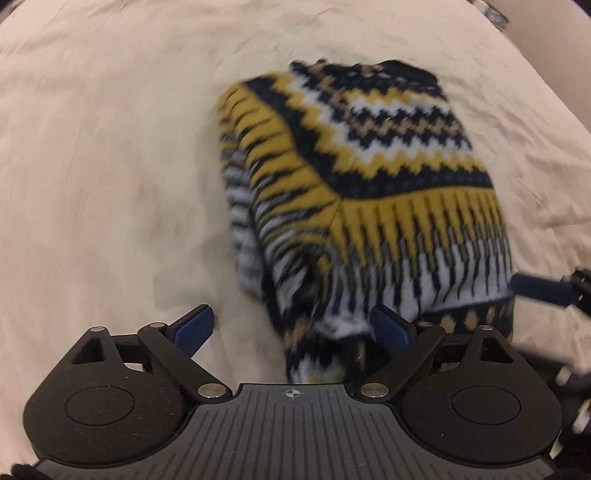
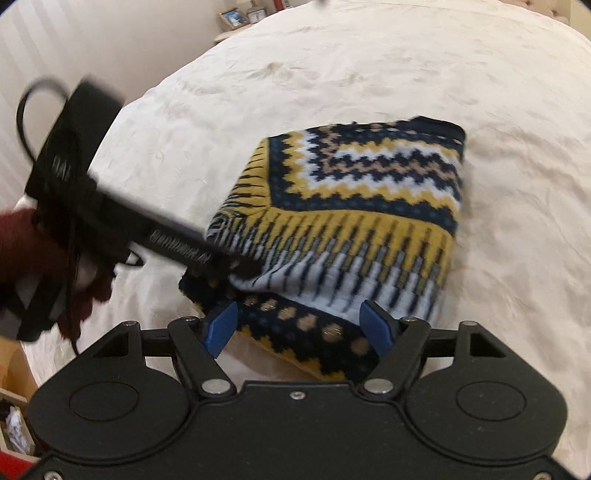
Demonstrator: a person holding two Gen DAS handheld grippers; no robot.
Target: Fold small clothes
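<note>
While both grippers sit low over a cream bedspread, each has its blue-padded fingers spread wide and grips nothing. Nearest the left wrist camera, the left gripper straddles the near folded corner of a knitted sweater, its right pad just touching the fabric. From the right wrist view, the right gripper frames the sweater's dark near hem between its fingers. That view alone shows the left gripper's black body reaching in from the left, its tip against the sweater's near-left edge, held by a hand in a dark red sleeve. Patterned in navy, mustard and white, the sweater lies folded in a thick bundle near the bed's near edge. Beyond it, bare bedspread stretches to the far edge, where a small framed picture stands.
</note>
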